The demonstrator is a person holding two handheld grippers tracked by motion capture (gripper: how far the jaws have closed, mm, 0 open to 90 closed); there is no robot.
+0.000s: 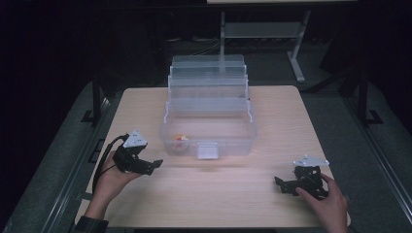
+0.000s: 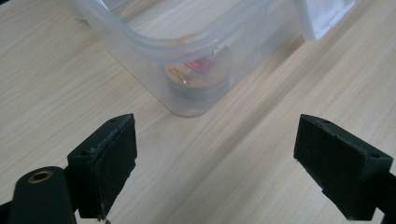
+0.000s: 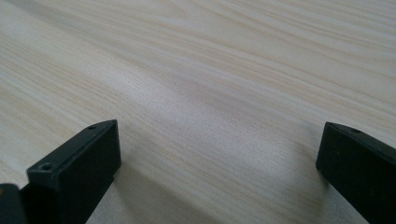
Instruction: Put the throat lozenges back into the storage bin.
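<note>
A clear plastic storage box (image 1: pixel 209 109) with stepped fold-out trays stands open at the middle of the wooden table (image 1: pixel 214 194). A small round container with a red and yellow label (image 1: pixel 181 139) lies inside its front left corner, seen through the wall (image 2: pixel 192 77) in the left gripper view. My left gripper (image 1: pixel 154 165) rests on the table left of the box, jaws wide apart and empty (image 2: pixel 215 163). My right gripper (image 1: pixel 282 184) sits near the front right, also open over bare wood (image 3: pixel 219 172).
A white latch (image 1: pixel 208 150) hangs on the box's front wall. Behind the table stands a grey metal stand (image 1: pixel 262 34) on a dark floor. Black rails (image 1: pixel 97 97) run along both sides of the table.
</note>
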